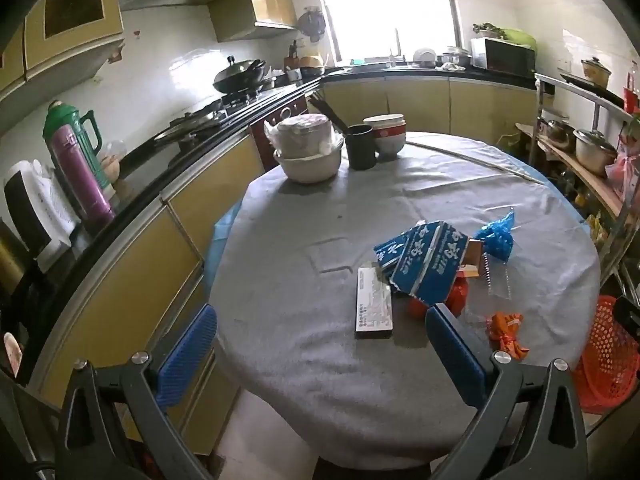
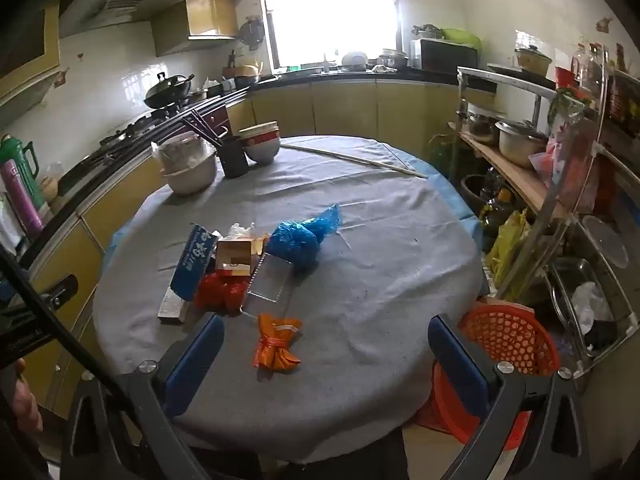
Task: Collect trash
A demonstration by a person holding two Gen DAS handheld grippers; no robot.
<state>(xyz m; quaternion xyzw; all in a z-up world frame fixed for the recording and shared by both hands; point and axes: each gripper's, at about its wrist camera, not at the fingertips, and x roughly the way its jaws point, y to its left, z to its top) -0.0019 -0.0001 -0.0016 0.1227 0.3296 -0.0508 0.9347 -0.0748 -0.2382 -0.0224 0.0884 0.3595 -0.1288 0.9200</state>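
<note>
Trash lies on the grey-clothed round table (image 1: pixel 320 220) (image 2: pixel 380 260): a blue printed carton (image 1: pixel 424 260) (image 2: pixel 192 260), a flat white box (image 1: pixel 374 308) (image 2: pixel 172 308), a crumpled blue bag (image 1: pixel 496 236) (image 2: pixel 300 240), a red wrapper (image 1: pixel 456 296) (image 2: pixel 220 294), a clear packet (image 1: pixel 498 280) (image 2: pixel 270 280), a small cardboard box (image 2: pixel 236 258) and an orange wrapper (image 1: pixel 506 332) (image 2: pixel 276 344). An orange mesh basket (image 1: pixel 608 356) (image 2: pixel 508 340) stands at the table's right edge. My left gripper (image 1: pixel 320 356) is open and empty, near the white box. My right gripper (image 2: pixel 328 364) is open and empty, just short of the orange wrapper.
Stacked bowls (image 1: pixel 308 152) (image 2: pixel 188 168), a black cup with chopsticks (image 1: pixel 360 146) (image 2: pixel 234 156) and a red-white bowl (image 1: pixel 386 134) (image 2: pixel 262 142) stand at the table's far side. A counter with thermoses (image 1: pixel 80 160) runs left. A metal shelf with pots (image 2: pixel 520 148) stands right.
</note>
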